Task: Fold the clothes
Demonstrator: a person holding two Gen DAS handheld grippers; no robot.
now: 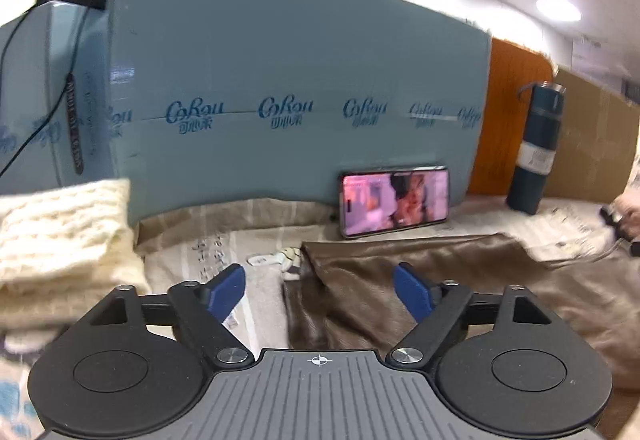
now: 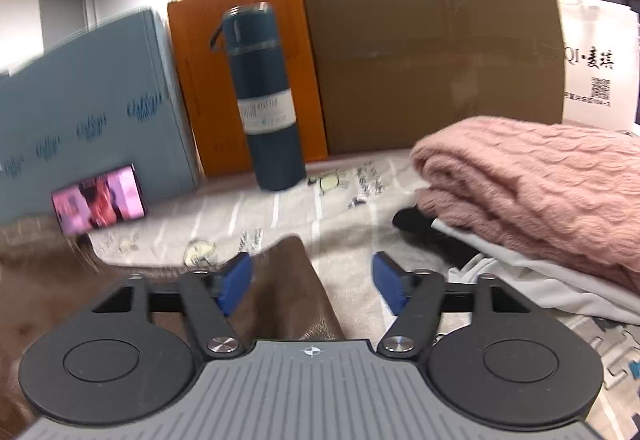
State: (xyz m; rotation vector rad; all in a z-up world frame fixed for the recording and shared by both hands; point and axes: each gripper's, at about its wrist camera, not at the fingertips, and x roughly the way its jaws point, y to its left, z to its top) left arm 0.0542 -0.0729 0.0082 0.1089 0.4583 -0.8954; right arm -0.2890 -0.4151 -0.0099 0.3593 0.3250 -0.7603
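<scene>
Left gripper (image 1: 319, 290): jaws spread wide, holding nothing. It hovers above the near left edge of the brown garment (image 1: 440, 280), without visible contact. Right gripper (image 2: 312, 286): jaws likewise spread wide and empty. A corner of the brown garment (image 2: 288, 288) lies below and between its blue fingers (image 2: 236, 286); contact cannot be confirmed.

The brown garment lies spread flat on a printed beige sheet (image 2: 280, 212) that covers the work surface. A folded cream knit (image 1: 60, 236) sits at the left. A folded pink knit (image 2: 540, 184) sits at the right, stacked on white and dark clothing.

The rear edge is closed off by a blue carton (image 1: 280, 80), an orange panel (image 2: 208, 80) and a brown carton (image 2: 432, 56). A phone (image 1: 394, 200), screen lit, leans against the blue carton. A dark bottle (image 2: 264, 96) stands upright before the orange panel. Bare sheet remains between the garment and the rear objects. Ceiling lights are on overhead.
</scene>
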